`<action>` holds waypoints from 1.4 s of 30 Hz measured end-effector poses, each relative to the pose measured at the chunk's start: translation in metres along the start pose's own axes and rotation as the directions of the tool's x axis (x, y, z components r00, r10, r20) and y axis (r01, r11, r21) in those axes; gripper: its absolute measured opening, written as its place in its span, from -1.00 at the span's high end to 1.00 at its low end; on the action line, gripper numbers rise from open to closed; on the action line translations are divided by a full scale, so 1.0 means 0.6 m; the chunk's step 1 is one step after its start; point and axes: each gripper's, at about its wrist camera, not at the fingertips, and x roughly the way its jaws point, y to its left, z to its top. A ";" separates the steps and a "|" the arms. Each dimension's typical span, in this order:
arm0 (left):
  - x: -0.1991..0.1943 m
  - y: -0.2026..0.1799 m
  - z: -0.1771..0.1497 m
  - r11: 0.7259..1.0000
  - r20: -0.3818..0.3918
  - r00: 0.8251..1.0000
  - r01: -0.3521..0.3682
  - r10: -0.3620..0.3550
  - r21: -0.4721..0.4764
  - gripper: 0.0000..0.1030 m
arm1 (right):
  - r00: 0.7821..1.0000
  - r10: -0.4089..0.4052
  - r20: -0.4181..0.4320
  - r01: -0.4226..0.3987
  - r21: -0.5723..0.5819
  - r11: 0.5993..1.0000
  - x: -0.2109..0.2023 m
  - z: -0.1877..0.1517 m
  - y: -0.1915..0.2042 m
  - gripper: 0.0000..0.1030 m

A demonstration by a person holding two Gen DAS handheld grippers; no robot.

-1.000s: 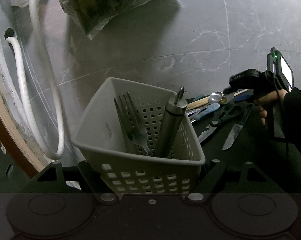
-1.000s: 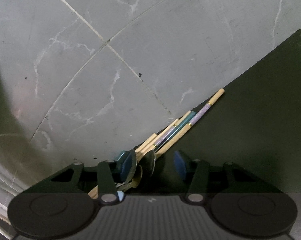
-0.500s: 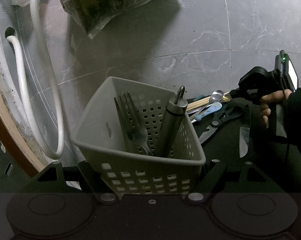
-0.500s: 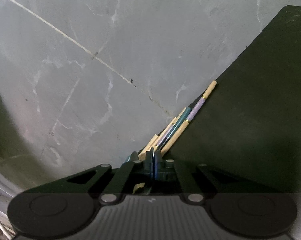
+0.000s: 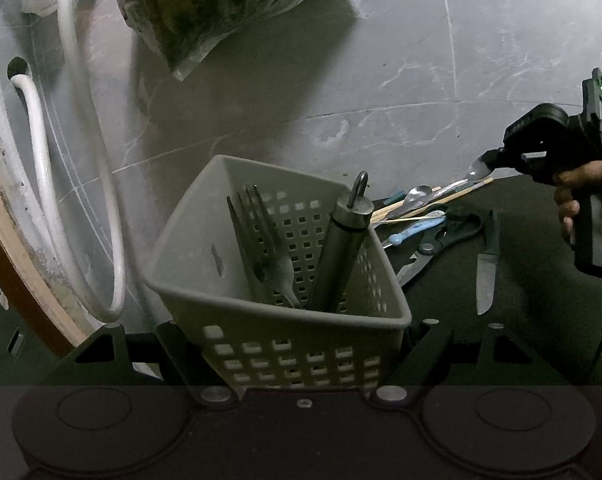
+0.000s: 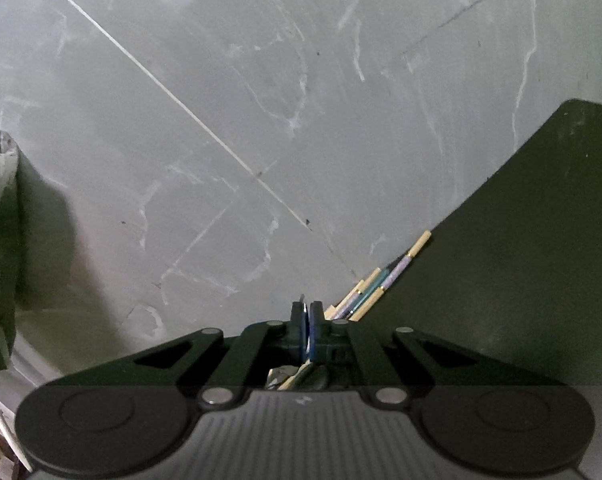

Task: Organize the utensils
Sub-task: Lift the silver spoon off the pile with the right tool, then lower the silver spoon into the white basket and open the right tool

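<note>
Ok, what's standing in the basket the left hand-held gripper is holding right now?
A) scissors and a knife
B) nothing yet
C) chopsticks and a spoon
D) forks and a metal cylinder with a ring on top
D: forks and a ring-topped metal cylinder stand in the basket; scissors, knife and chopsticks lie outside it.

Grey marble-veined tile floor (image 5: 381,80) carries a dark green mat (image 5: 521,320). On the mat: black-handled scissors (image 5: 445,236), black-handled knife (image 5: 485,264), wooden chopsticks (image 6: 381,284), a metal spoon (image 5: 419,192). Directly on the floor: white hoses (image 5: 81,160), clear plastic bag (image 5: 221,4).
</note>
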 end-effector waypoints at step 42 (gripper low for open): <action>-0.009 0.003 -0.006 1.000 0.014 1.000 0.020 -0.020 0.006 -0.55 | 0.890 0.457 0.006 -0.394 -0.497 0.773 -0.254 0.026 0.278 0.96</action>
